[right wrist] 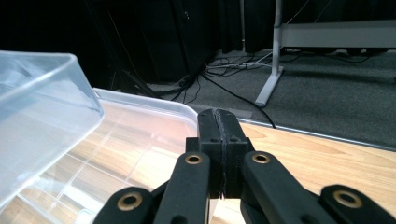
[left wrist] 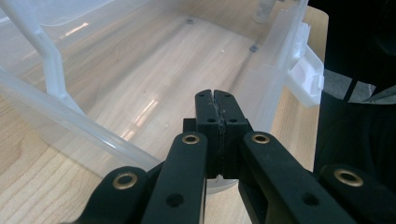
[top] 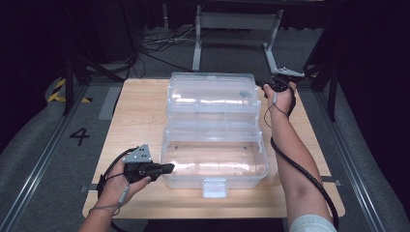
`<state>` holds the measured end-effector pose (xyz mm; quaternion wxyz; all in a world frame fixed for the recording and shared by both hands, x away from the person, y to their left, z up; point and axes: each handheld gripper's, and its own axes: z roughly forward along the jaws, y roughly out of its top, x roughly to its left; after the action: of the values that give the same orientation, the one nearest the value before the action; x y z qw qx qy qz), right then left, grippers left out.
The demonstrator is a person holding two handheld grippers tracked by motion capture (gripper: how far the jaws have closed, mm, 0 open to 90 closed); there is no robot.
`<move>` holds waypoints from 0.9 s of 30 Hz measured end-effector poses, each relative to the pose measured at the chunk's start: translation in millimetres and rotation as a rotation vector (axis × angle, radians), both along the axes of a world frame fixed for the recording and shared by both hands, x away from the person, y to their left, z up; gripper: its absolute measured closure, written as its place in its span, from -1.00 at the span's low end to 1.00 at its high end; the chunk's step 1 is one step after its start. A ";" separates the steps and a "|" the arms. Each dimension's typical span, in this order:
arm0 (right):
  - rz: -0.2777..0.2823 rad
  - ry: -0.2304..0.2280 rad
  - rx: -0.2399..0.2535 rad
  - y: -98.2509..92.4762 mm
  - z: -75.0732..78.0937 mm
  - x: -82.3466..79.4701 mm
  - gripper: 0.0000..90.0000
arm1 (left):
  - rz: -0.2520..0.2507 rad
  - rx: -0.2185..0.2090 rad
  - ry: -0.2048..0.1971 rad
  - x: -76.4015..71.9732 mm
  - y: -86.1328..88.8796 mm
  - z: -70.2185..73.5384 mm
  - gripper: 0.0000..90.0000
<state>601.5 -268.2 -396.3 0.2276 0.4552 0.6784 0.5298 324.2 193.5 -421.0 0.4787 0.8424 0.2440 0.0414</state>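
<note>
The worktop [top: 140, 111] carries one big thing, a clear plastic box [top: 212, 166] standing open between my two claws, its tub toward me and its lid [top: 210, 92] thrown back on the far side. It sits mid-worktop, I judge, so that each claw can reach one end without crossing over.

The tub lies just ahead of my left claw [top: 167, 168], whose tips rest at its near left corner, touching or almost touching the wall. In the left gripper view that claw [left wrist: 215, 95] points over the rim into the bare tub [left wrist: 140, 79], with the latch [left wrist: 306, 74] off to its right. Its jaws are pressed together with nothing between them, so it is steadying or nudging, not gripping.

My right claw [top: 266, 87] is at the lid's far right corner. In the right gripper view it [right wrist: 218, 114] has the lid's rim [right wrist: 140, 100] just ahead and left. Its jaws meet flat, empty too, probably placed to push the lid.
</note>
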 end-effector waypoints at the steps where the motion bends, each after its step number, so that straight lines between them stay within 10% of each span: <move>1: -0.002 -0.006 0.009 -1.9 2.2 -1.4 1.00 | 0.000 0.001 0.000 0.1 -0.1 0.1 0.99; 13: 0.065 -0.069 0.023 -21.2 46.0 -34.9 0.73 | 0.012 -0.015 -0.012 2.8 -0.8 12.7 0.82; 27: 0.174 -0.130 0.031 -60.8 86.1 -116.4 0.50 | 0.082 -0.130 -0.012 6.3 22.2 40.6 0.54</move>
<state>485.1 -329.0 -310.1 0.2172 0.3627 0.6910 0.5863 330.4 215.7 -380.4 0.5315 0.7987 0.2777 0.0500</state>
